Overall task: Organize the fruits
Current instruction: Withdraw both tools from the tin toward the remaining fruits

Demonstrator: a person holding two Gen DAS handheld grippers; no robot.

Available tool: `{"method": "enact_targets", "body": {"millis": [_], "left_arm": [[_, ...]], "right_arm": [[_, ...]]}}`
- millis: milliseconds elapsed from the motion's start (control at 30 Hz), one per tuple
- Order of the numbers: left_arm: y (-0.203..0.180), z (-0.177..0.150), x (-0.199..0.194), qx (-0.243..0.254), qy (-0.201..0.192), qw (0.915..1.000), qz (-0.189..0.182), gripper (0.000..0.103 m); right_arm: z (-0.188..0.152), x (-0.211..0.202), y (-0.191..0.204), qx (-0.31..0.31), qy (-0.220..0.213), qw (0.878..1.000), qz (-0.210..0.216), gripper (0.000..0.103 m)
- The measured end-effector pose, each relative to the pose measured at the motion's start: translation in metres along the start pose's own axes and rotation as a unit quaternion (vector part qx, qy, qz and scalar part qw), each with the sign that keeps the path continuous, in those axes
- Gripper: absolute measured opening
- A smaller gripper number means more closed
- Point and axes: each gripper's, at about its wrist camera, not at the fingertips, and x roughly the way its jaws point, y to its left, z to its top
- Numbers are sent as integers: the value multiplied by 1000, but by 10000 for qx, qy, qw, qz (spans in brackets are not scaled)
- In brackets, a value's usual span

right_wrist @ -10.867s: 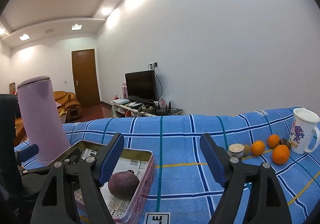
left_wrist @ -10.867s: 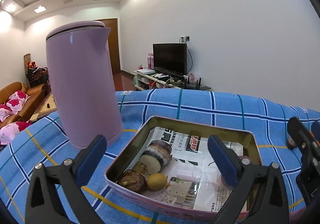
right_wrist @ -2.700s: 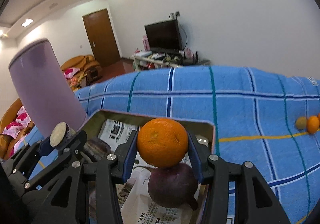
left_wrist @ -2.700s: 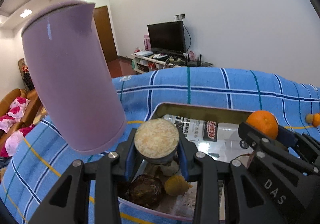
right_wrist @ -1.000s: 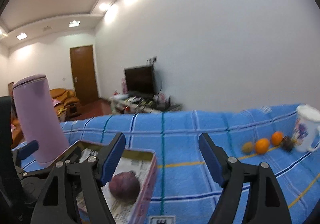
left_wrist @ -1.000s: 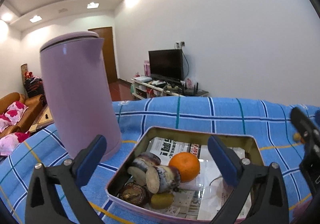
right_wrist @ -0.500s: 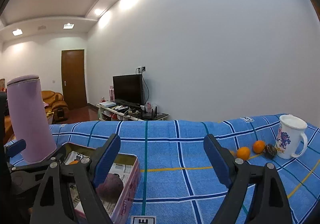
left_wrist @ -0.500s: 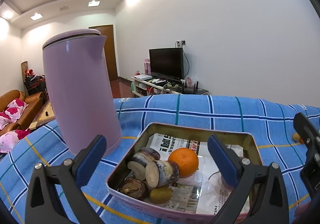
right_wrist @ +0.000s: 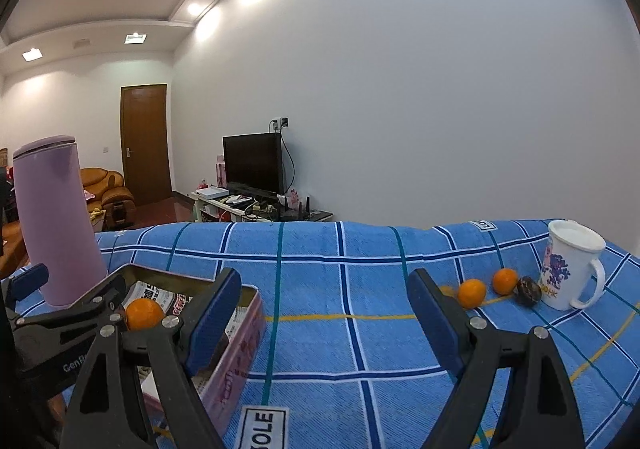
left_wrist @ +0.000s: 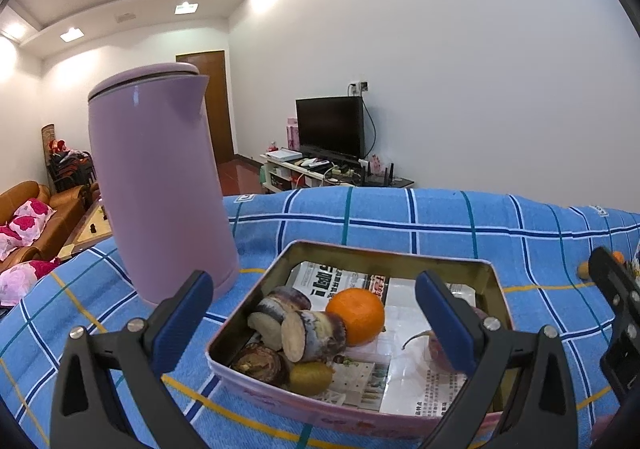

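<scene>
A metal tin (left_wrist: 384, 255) lined with newspaper sits on the blue checked cloth. In it lie an orange (left_wrist: 355, 315), cut purple-skinned root pieces (left_wrist: 308, 333), a dark round fruit (left_wrist: 258, 363), a small yellow-green fruit (left_wrist: 310, 377) and a purple bulb (left_wrist: 436, 349) half hidden by a finger. My left gripper (left_wrist: 314, 301) hovers open just in front of the tin, holding nothing. My right gripper (right_wrist: 322, 289) is open and empty over bare cloth, right of the tin (right_wrist: 240, 333). Beyond it lie two oranges (right_wrist: 472, 293) (right_wrist: 505, 281) and a dark fruit (right_wrist: 529, 291).
A tall purple kettle (left_wrist: 160, 189) stands left of the tin, close to the left finger. A white flowered mug (right_wrist: 570, 265) stands at the far right beside the loose fruit. The cloth's far edge drops off toward a room with a television.
The orange and root piece held earlier now lie in the tin and both grippers are empty. Over the last second the right view swung slightly right and its jaws widened. The left view is nearly unchanged.
</scene>
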Motion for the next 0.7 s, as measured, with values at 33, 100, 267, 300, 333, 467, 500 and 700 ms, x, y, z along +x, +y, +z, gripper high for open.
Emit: {"method": "enact_targets", "body": {"millis": [33, 100, 267, 300, 333, 467, 500, 700], "left_arm": [[0, 0, -1, -20, -9, 10000, 4, 103], [1, -1, -2, -56, -11, 10000, 15, 103], [-3, -2, -6, -58, 11, 10000, -19, 103], [-4, -3, -7, -57, 22, 10000, -37, 103], [-6, -3, -9, -57, 41, 10000, -59, 103], [-15, -6, -15, 24, 55, 9999, -114, 103], [-17, -6, -17, 58, 55, 9999, -120, 103], [-37, -11, -29, 262, 95, 9991, -317, 103]], "right_arm": [[1, 0, 0, -18, 6, 10000, -7, 86], [1, -2, 1, -67, 28, 10000, -10, 86], [-2, -4, -3, -150, 138, 9998, 33, 86], [-2, -4, -5, -158, 182, 9997, 36, 86], [-3, -4, -7, -163, 219, 9996, 38, 86], [-4, -5, -18, -162, 347, 9993, 1, 86], [-5, -5, -20, -164, 367, 9992, -18, 86], [-6, -4, -43, -104, 626, 9979, -102, 86]]}}
